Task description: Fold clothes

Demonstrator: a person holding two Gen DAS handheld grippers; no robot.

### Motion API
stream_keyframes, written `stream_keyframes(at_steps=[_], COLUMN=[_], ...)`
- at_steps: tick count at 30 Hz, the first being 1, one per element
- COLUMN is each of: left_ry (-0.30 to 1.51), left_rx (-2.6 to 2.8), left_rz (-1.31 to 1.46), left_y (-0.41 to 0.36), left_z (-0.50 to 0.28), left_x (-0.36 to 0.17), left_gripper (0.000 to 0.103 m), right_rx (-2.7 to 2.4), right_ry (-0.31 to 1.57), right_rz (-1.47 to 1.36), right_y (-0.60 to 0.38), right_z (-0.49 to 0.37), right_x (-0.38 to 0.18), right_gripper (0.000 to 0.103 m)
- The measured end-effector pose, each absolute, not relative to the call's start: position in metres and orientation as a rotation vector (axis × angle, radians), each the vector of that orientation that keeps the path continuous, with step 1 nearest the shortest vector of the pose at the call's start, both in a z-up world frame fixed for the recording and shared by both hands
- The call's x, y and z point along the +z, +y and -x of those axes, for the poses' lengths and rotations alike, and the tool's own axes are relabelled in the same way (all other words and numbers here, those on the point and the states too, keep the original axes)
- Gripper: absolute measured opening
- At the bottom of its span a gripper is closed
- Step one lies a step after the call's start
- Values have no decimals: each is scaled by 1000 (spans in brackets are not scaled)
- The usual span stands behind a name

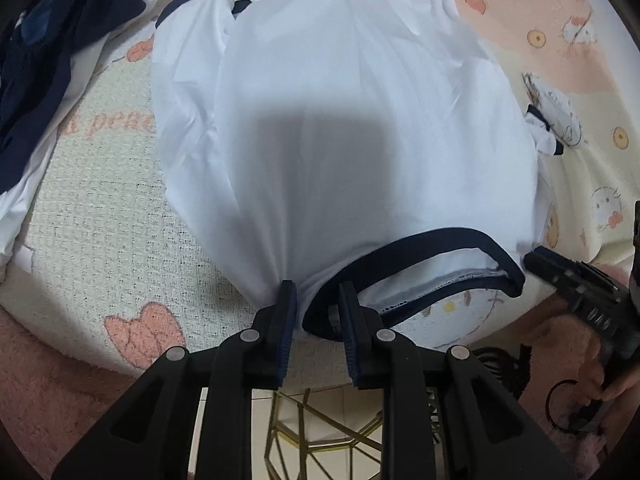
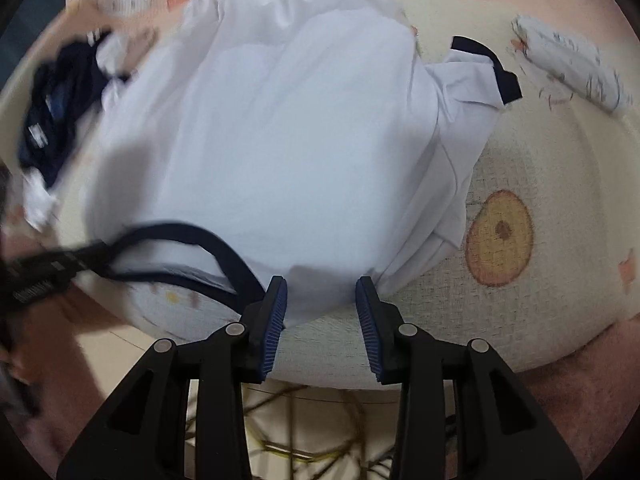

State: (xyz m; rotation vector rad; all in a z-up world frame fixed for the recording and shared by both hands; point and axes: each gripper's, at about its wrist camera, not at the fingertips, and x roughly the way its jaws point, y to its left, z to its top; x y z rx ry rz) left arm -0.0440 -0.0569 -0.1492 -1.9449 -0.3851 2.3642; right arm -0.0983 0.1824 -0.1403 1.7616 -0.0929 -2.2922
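- Left wrist view: a white shirt (image 1: 340, 120) with dark navy trim lies spread on a cartoon-print blanket (image 1: 100, 208) in cream and pink.
- The shirt's navy-edged collar (image 1: 420, 248) faces the camera, at the near edge of the blanket.
- The left gripper (image 1: 316, 296) points down at that near edge. Its jaws stand a little apart, with the shirt's shoulder fabric and part of the collar band between them; the pads do not press on the cloth.
- One navy-cuffed sleeve (image 1: 192, 12) lies folded at upper left; a smaller cuff (image 1: 544, 128) shows at the right edge of the shirt.
- A pile of dark navy clothes (image 1: 48, 60) lies at far left, apart from the shirt.
- The right gripper (image 1: 580, 292) comes in at the lower right, just beside the collar's end, with part of a hand below it.
- Right wrist view: the same shirt (image 2: 280, 140) fills the middle, its other shoulder lying between the jaws of the right gripper (image 2: 322, 304), which stand apart and do not clamp it.
- The collar (image 2: 192, 240) lies to the left, with the left gripper (image 2: 44, 276) blurred at its end.
- A sleeve (image 2: 472, 92) with a navy cuff lies to the right, and the dark clothes (image 2: 60, 112) at left.
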Motion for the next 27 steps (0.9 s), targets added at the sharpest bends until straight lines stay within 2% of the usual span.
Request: stream_keyframes(at_steps=[2, 6, 12, 18, 23, 25, 27], left_ry=[-429, -554, -455, -369, -381, -387, -394], left_rx=[2379, 2328, 2243, 2151, 2122, 2120, 2120], left_rz=[1893, 1778, 1689, 1656, 1611, 1566, 1524], left_y=[-59, -50, 33, 120, 146, 152, 159], left_z=[48, 70, 118, 138, 143, 144, 147], left_x=[-141, -126, -123, -134, -147, -146, -143], left_gripper=[24, 24, 24, 24, 24, 24, 24], right_rx=[-2359, -2493, -2473, -2540, -2525, -2481, -2414], right_ry=[-260, -592, -426, -501, -446, -438, -533], right_rz=[-1707, -1638, -1788, -1782, -1665, -1692, -1708], right_y=[203, 262, 299, 310, 312, 310, 311], right_z=[106, 135, 182, 191, 211, 217, 225], right_x=[-125, -101, -117, -144, -135, -140, -146], right_gripper=[36, 46, 46, 47, 57, 57, 57])
